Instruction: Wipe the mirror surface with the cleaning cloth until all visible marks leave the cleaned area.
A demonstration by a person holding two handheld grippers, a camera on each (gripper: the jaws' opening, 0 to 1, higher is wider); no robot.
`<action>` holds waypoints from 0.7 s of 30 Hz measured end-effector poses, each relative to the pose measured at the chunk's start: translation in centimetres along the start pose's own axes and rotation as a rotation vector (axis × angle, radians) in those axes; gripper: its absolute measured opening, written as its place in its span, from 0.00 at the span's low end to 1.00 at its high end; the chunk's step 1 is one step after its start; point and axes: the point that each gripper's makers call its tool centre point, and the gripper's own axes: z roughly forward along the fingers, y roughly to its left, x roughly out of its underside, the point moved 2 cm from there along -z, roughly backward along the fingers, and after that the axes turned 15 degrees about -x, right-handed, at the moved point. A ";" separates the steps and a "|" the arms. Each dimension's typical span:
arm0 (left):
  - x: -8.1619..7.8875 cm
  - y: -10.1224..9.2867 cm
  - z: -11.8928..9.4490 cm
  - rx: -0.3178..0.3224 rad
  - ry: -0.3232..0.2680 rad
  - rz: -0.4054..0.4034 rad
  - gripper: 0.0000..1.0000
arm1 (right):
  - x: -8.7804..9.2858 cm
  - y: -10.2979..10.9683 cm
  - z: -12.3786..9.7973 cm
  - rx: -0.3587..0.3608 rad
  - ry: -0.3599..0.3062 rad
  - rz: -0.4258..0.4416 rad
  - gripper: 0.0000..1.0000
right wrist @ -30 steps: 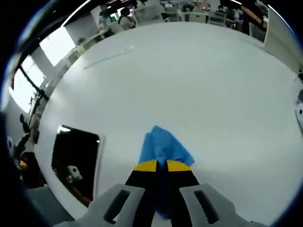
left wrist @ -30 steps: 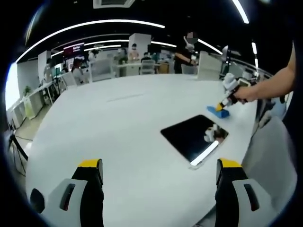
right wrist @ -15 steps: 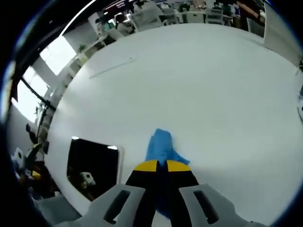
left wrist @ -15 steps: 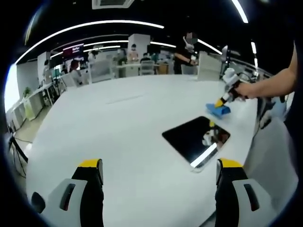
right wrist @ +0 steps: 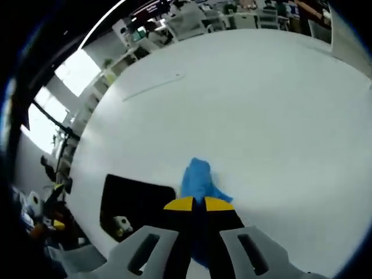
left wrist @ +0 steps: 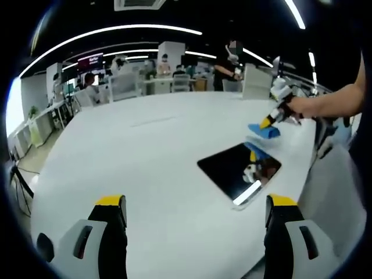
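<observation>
One broad white round table [left wrist: 145, 151] carries everything we see, and behind it stretches an office with desks, chairs and several people under long ceiling lights. On the table near its edge lies the mirror [left wrist: 238, 171], a dark rectangular pane lying flat, reflecting a bright light strip along one side; in the right gripper view it [right wrist: 131, 203] sits just left of our right jaws. In the left gripper view our left gripper [left wrist: 195, 209] hovers low over the bare tabletop, well apart from the mirror, its two yellow-tipped jaws spread wide with nothing between them. Across the table a hand [left wrist: 302, 106] grips our right gripper [left wrist: 266, 123], which pinches the blue cleaning cloth [left wrist: 260, 131] beyond the mirror's far corner; whether the cloth touches the glass there we cannot tell. In the right gripper view our right gripper [right wrist: 197, 204] has its jaws pressed together on the cleaning cloth [right wrist: 197, 177], which bunches up ahead of the tips, just beside the mirror's corner.
</observation>
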 end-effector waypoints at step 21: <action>0.7 0.7 -2.4 -0.032 0.009 0.011 1.00 | 1.8 2.7 5.0 -0.026 0.103 -0.054 0.00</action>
